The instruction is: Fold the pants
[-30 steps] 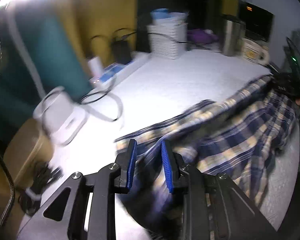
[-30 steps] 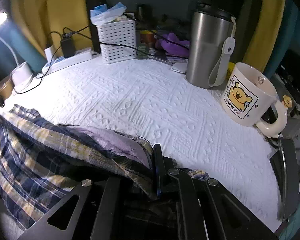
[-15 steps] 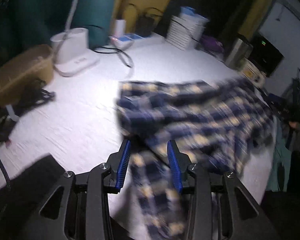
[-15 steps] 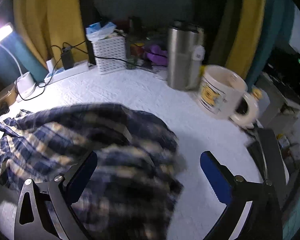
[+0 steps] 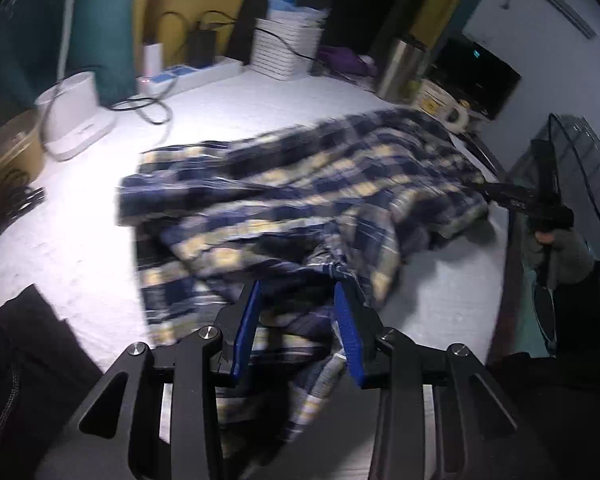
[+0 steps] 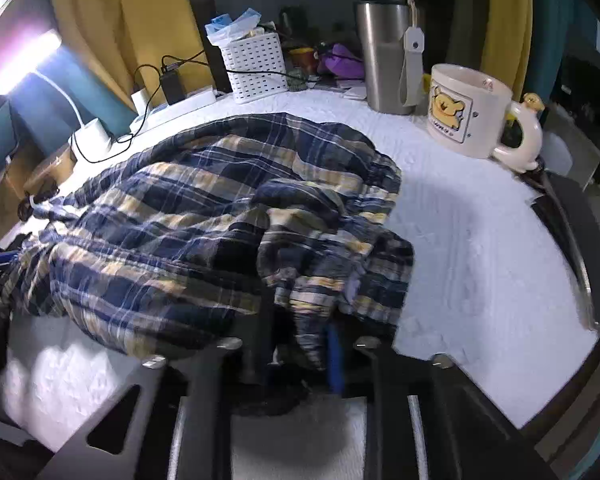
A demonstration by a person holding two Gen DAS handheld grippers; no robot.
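Pants (image 5: 300, 200) bunched between both tongs.

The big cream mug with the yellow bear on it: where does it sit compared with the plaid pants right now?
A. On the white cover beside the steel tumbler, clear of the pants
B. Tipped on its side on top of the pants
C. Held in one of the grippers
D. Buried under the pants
A. In the right wrist view the mug stands upright on the white cover, next to the steel tumbler, with bare cover between it and the plaid pants.

Both wrist views look close and low across the pants (image 5: 300, 200), probably from opposite ends.
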